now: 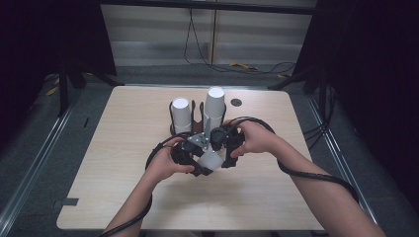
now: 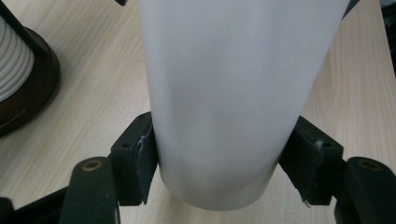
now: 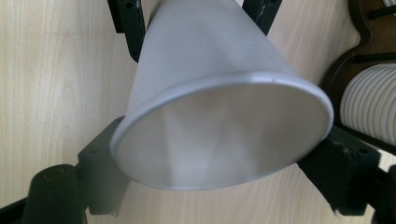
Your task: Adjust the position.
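A white paper cup [image 1: 210, 160] lies tilted on its side just above the middle of the wooden table [image 1: 123, 163], held between both grippers. My left gripper [image 1: 196, 168] is shut on the cup's narrow bottom end [image 2: 219, 93], one pad [image 2: 142, 154] pressing each side. My right gripper [image 1: 226, 157] is at the cup's wide open rim [image 3: 224, 135], which faces its camera, and its jaws press against opposite sides of the rim. The left gripper's jaws show farther off at the top of the right gripper view.
Just behind the hands a dark cup holder [image 2: 32, 88] carries two stacks of white cups, a shorter one [image 1: 181, 113] and a taller one [image 1: 214, 106]. A small dark disc [image 1: 236, 102] lies near the far edge. Cables trail off both grippers.
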`<state>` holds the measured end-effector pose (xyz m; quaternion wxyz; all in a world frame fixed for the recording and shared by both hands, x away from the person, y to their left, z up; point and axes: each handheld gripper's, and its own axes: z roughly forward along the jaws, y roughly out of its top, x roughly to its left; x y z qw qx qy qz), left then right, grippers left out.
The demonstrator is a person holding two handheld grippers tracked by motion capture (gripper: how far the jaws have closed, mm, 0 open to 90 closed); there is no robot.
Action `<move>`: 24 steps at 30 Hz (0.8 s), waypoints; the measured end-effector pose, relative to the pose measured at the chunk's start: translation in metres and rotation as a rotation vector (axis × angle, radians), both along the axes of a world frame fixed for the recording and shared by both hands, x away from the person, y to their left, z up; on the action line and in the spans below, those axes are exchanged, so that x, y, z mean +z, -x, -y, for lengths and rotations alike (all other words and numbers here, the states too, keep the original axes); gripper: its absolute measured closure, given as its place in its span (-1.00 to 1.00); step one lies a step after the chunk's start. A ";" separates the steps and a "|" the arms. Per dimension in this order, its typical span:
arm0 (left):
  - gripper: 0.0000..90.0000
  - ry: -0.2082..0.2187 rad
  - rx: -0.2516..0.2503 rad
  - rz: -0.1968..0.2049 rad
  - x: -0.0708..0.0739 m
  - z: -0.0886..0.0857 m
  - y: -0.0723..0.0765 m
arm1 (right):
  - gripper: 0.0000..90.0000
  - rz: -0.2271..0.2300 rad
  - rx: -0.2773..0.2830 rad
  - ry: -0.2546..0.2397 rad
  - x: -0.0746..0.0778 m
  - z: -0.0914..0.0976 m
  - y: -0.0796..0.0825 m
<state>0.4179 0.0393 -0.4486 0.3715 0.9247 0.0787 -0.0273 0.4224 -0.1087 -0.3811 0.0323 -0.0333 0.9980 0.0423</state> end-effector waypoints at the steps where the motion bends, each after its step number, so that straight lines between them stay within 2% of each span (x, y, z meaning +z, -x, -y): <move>1: -0.26 0.004 0.002 0.001 0.000 0.000 0.000 | -0.65 -0.003 -0.006 0.003 0.000 0.000 0.000; 2: -0.26 -0.005 -0.006 0.014 0.000 0.000 0.000 | -0.65 -0.008 -0.003 0.003 0.000 0.000 0.000; 7: -0.26 -0.005 -0.002 0.012 0.001 -0.001 0.001 | -0.69 -0.015 -0.028 0.017 0.000 0.001 -0.001; 11: -0.26 0.000 0.007 0.006 0.001 -0.003 0.001 | -0.69 -0.021 -0.026 0.016 0.001 0.002 -0.003; 17: -0.26 0.005 0.026 -0.005 -0.001 -0.007 -0.001 | -0.69 -0.017 -0.040 -0.008 0.006 0.008 -0.005; 24: -0.26 0.015 0.033 -0.002 0.001 -0.011 -0.002 | -0.70 -0.024 -0.077 -0.081 0.009 0.020 -0.006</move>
